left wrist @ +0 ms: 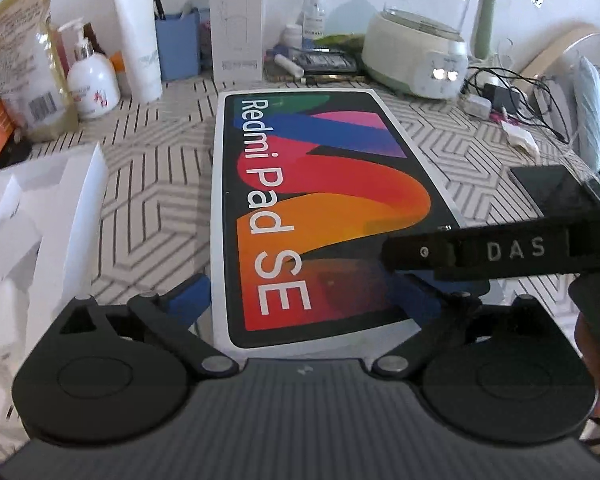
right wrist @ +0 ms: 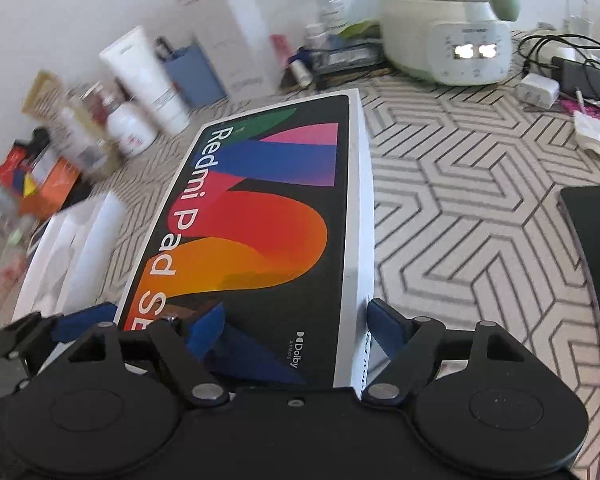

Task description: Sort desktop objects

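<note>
Bare patterned tablecloth (right wrist: 460,208) lies open at three o'clock of the Redmi Pad SE box (right wrist: 260,216), while the white tray (left wrist: 40,216) crowds nine and the kettle (left wrist: 424,40) blocks one.
</note>
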